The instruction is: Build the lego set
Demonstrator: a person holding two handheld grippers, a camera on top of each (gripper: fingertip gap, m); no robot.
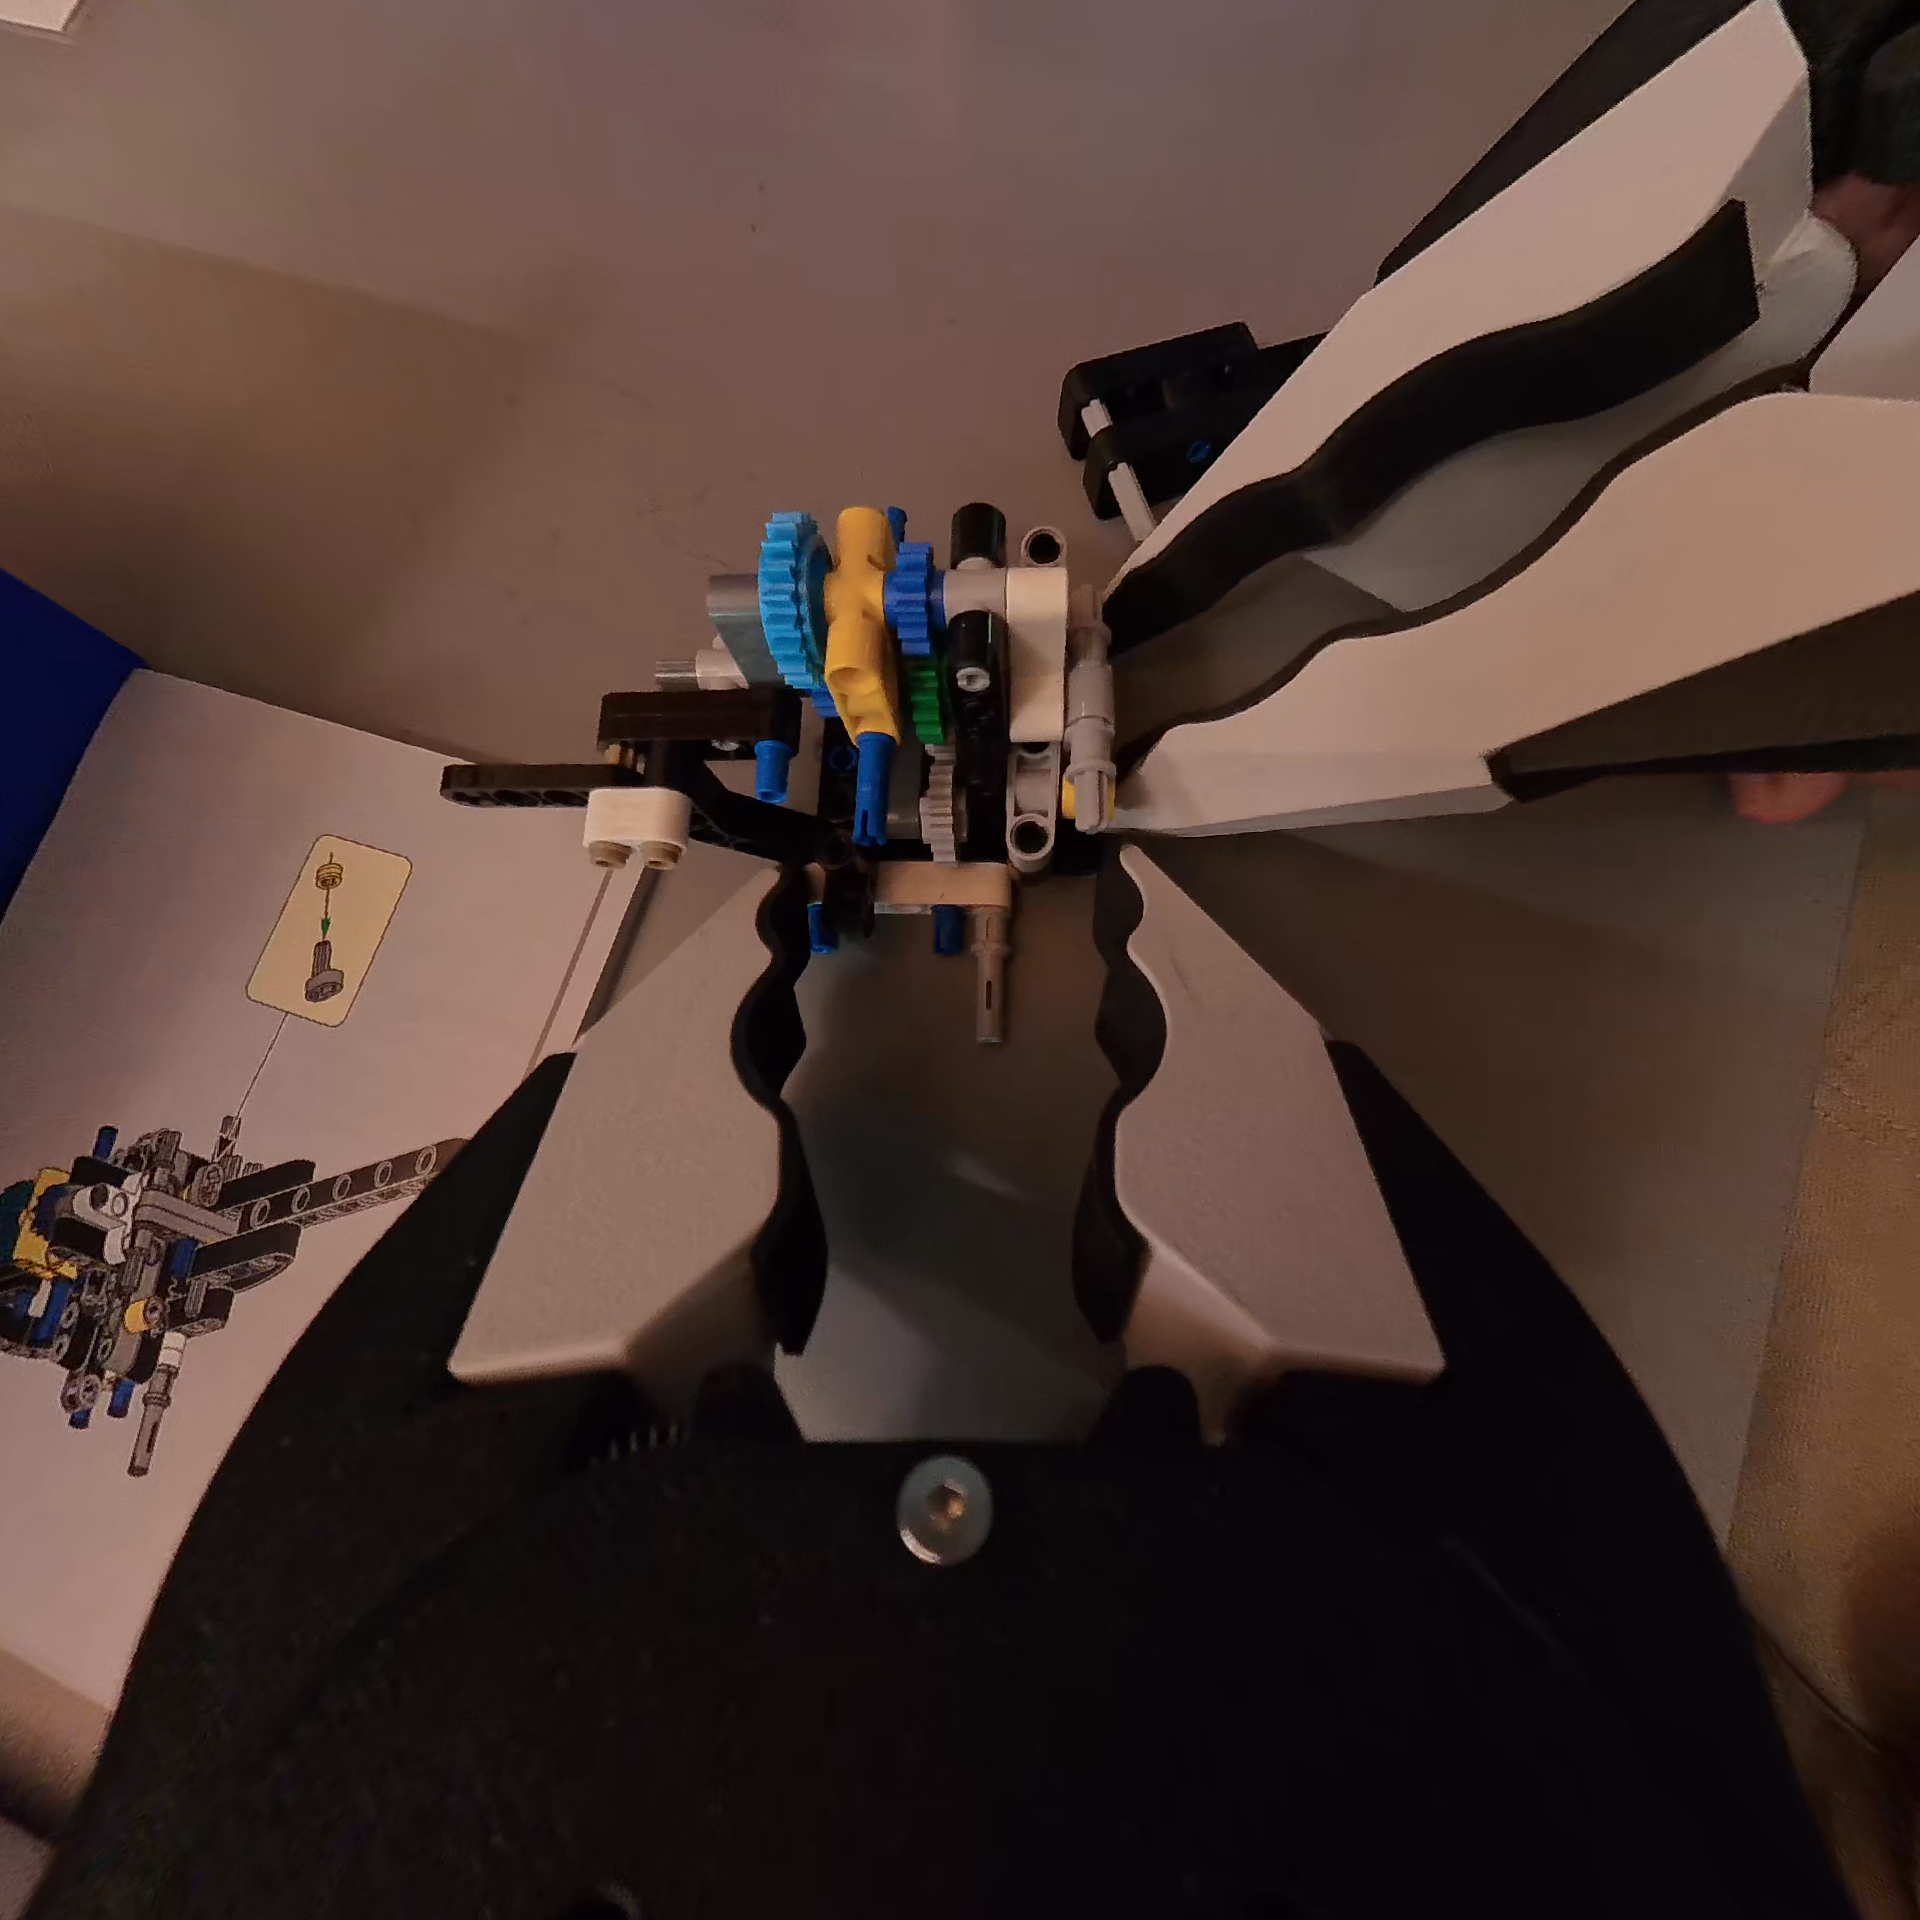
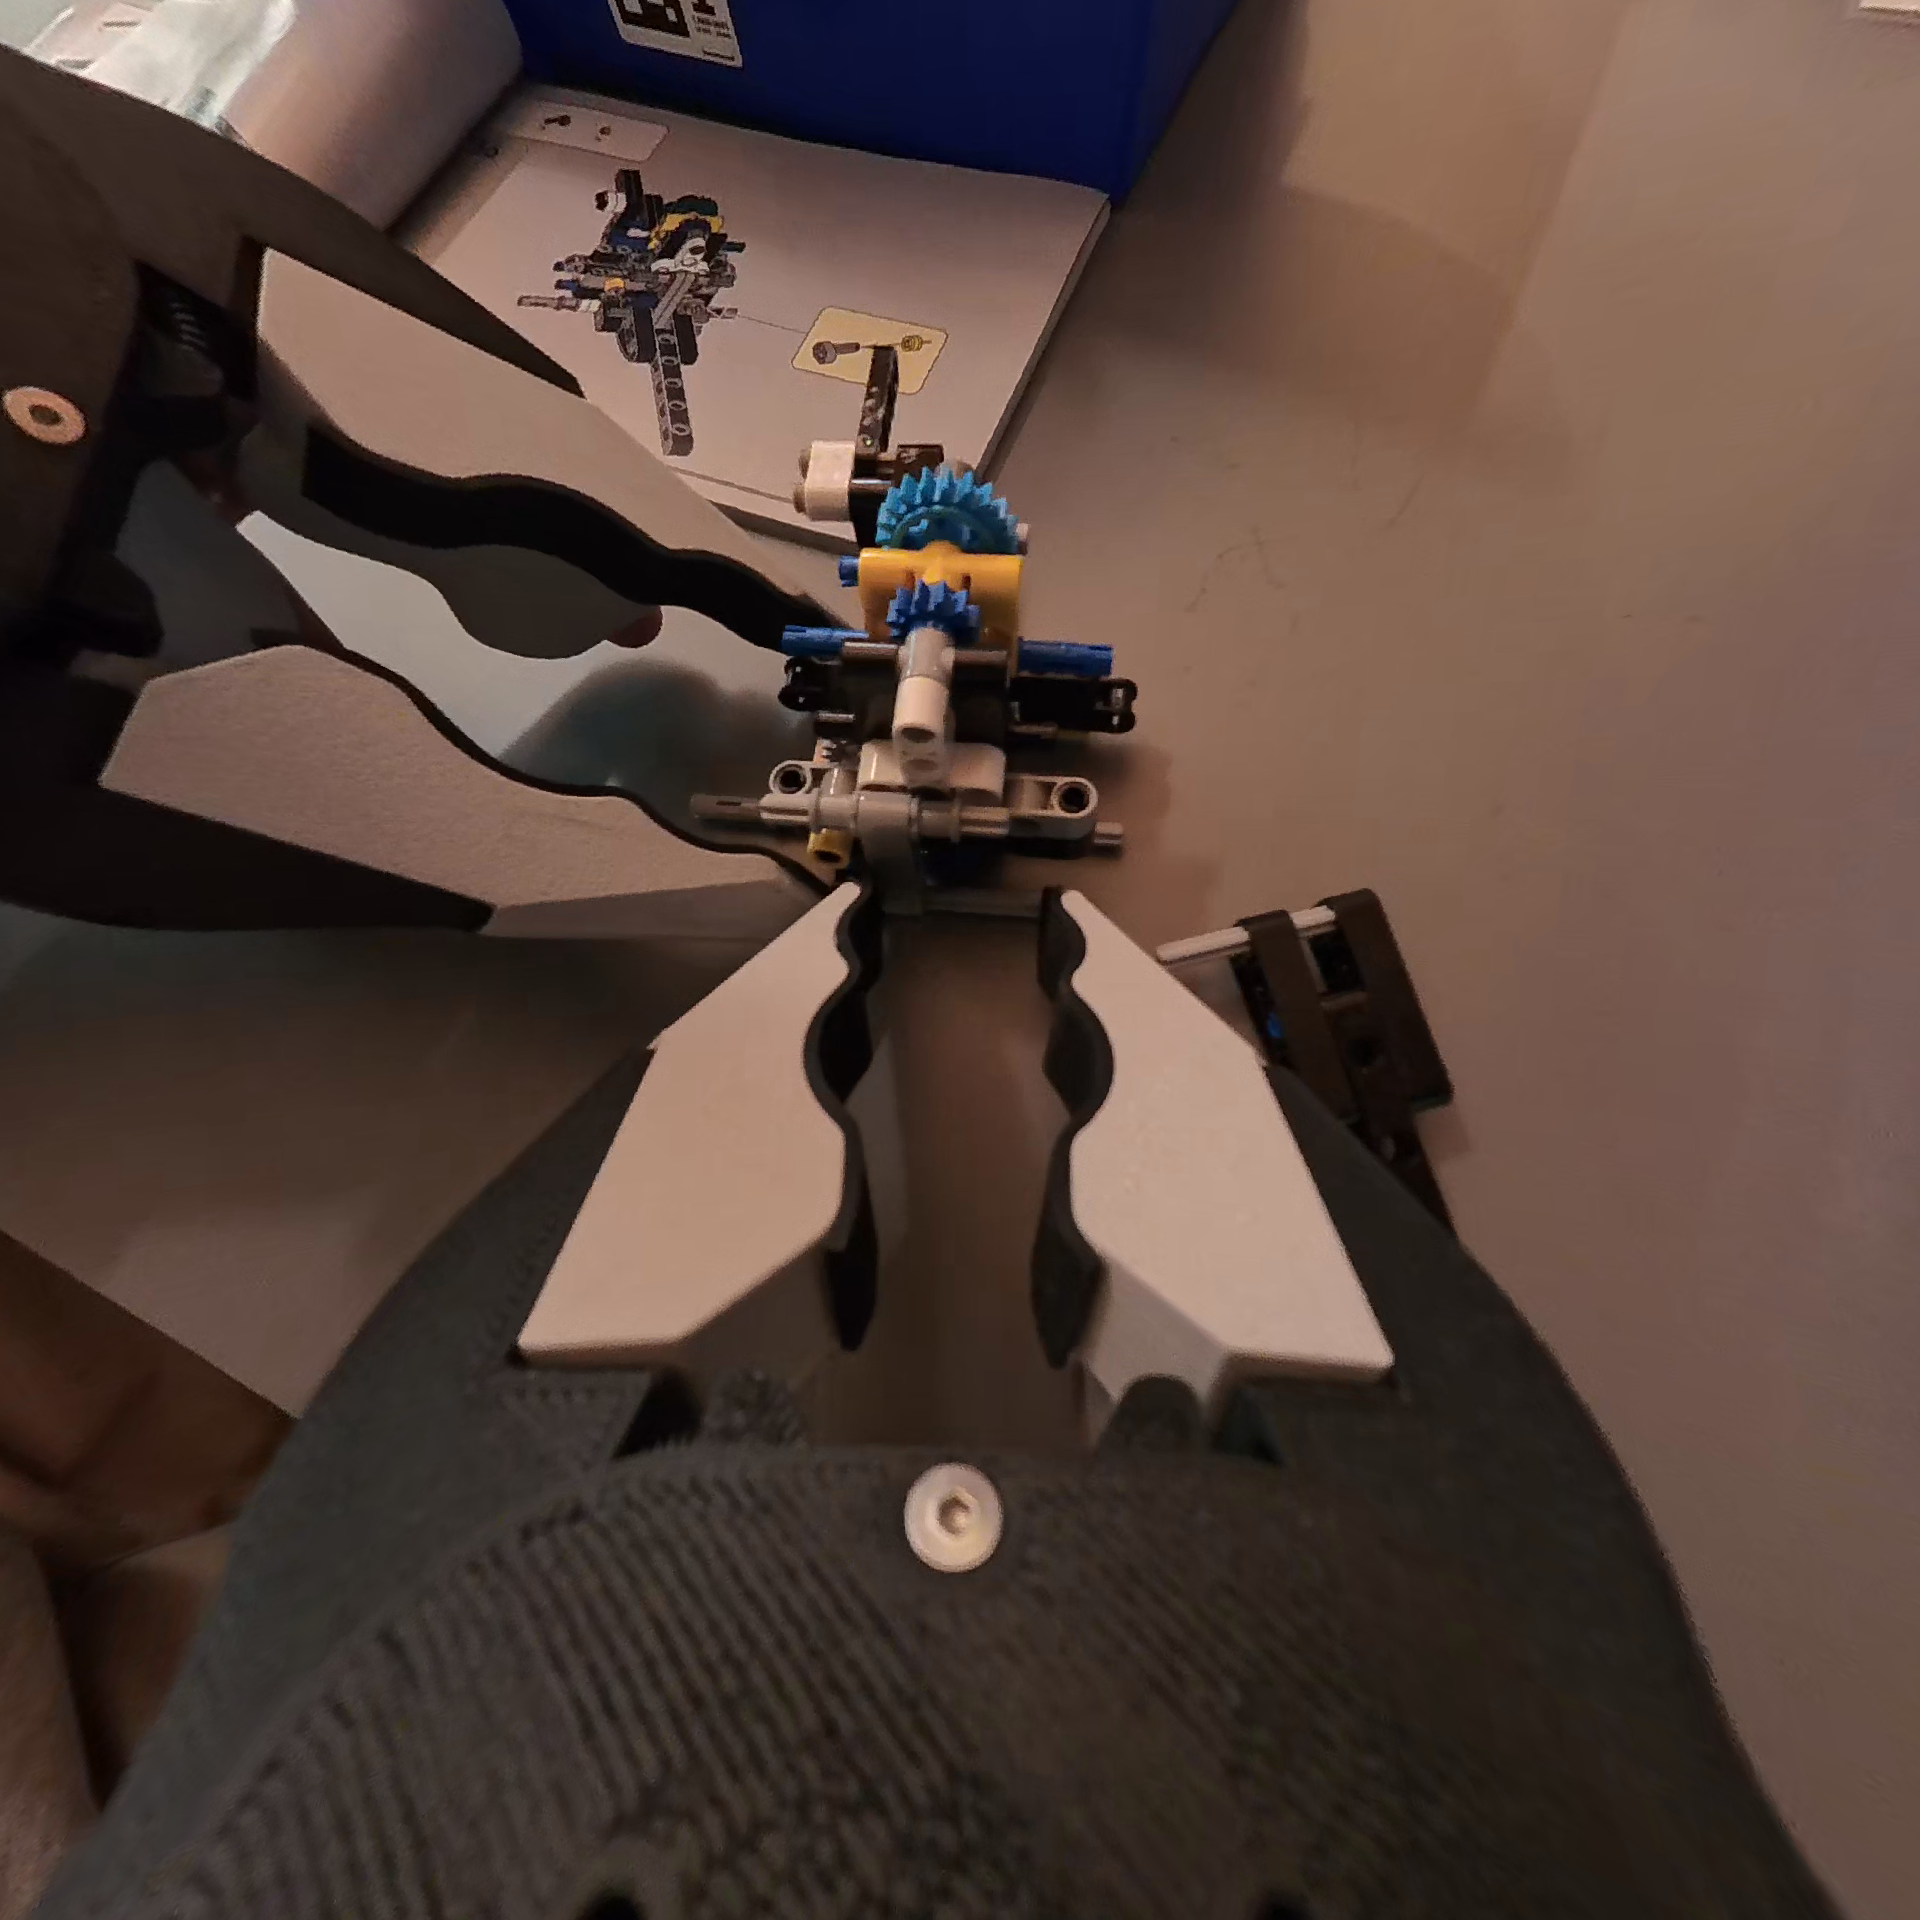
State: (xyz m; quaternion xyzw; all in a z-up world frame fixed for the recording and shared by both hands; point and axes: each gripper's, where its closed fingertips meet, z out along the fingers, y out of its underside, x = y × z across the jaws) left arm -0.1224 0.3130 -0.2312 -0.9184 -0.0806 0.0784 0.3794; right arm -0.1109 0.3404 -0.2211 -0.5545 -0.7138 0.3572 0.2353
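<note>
Sitting on the table (image 1: 1039, 260): geared Lego assembly (image 1: 894, 707); left gripper (image 1: 951, 883) and right gripper (image 2: 951, 904) both spread, flanking it; instruction booklet (image 1: 260, 935) nearby.

left claw (image 1: 951, 883): white fingers, wavy black pads | right claw (image 2: 956, 904): same, black body, silver screw
</note>
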